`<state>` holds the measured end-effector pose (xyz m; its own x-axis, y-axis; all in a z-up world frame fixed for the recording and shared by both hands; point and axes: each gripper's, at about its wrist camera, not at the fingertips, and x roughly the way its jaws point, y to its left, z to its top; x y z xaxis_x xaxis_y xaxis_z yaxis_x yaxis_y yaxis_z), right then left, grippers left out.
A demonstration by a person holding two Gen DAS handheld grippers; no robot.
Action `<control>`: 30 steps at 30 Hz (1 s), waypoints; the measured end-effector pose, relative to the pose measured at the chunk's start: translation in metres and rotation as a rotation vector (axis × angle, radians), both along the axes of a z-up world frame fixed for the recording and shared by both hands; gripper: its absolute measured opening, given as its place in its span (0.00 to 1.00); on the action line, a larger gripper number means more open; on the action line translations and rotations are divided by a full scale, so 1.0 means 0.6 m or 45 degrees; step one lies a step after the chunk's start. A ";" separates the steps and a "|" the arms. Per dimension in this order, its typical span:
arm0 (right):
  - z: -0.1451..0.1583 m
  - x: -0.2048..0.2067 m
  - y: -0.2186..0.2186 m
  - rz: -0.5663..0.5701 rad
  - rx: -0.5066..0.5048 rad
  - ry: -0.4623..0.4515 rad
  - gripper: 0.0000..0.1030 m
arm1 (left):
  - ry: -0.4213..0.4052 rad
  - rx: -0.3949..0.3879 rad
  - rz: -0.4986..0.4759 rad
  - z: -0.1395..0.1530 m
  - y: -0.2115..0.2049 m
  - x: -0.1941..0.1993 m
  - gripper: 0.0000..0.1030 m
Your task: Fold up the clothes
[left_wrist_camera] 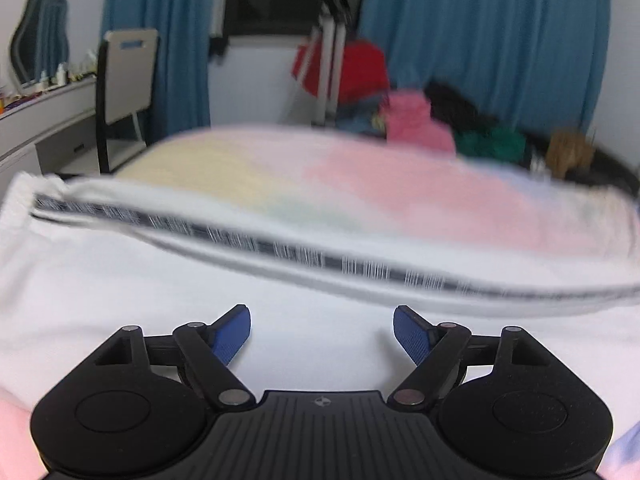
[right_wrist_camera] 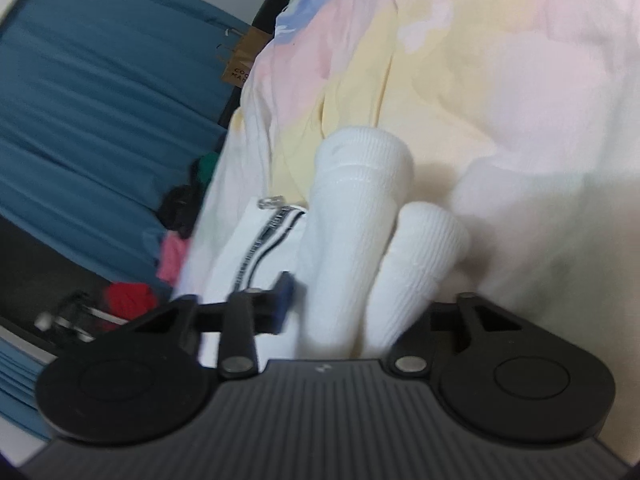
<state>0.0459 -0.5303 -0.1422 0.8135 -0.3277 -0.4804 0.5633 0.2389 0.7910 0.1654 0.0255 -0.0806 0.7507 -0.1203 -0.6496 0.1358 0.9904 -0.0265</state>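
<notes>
A white garment with a black-and-white patterned stripe lies across a pastel tie-dye bed sheet. My left gripper hovers just above the white cloth, jaws wide open and empty, blue pads showing. In the right wrist view my right gripper is closed on the white garment's ribbed cuffs; the cloth bunches between the fingers and hides the right fingertip. The same striped trim runs beside the left blue pad.
A pile of clothes lies at the far edge of the bed: pink, red, green, black. A chair and desk stand left. Blue curtains hang behind. A brown paper tag hangs by the curtain.
</notes>
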 end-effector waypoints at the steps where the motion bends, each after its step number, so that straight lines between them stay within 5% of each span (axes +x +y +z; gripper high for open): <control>1: 0.004 0.004 0.001 0.005 -0.025 0.027 0.27 | 0.032 0.040 -0.015 -0.018 -0.006 0.006 0.79; 5: 0.040 0.010 0.019 0.001 -0.176 0.113 0.19 | 0.028 0.099 -0.046 -0.038 -0.010 -0.003 0.80; 9: 0.119 0.027 0.072 0.018 -0.490 0.180 0.17 | 0.043 0.082 -0.049 -0.040 -0.004 0.001 0.81; 15: 0.243 0.051 0.229 0.172 -1.035 0.153 0.14 | 0.040 0.078 -0.058 -0.030 0.000 0.001 0.81; 20: 0.296 0.071 0.393 0.413 -1.418 0.076 0.13 | 0.053 0.032 -0.055 -0.009 0.016 -0.002 0.80; 25: 0.268 0.099 0.557 0.704 -1.670 0.090 0.13 | 0.016 -0.059 -0.008 0.031 0.053 -0.015 0.80; 30: 0.156 0.126 0.694 1.134 -1.788 0.257 0.13 | -0.004 -0.162 0.059 0.058 0.097 -0.020 0.80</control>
<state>0.1213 -0.1137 -0.0487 0.9352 -0.0661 -0.3478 -0.0693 0.9293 -0.3628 0.1532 0.0837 -0.0461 0.7595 -0.1665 -0.6288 0.0900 0.9843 -0.1520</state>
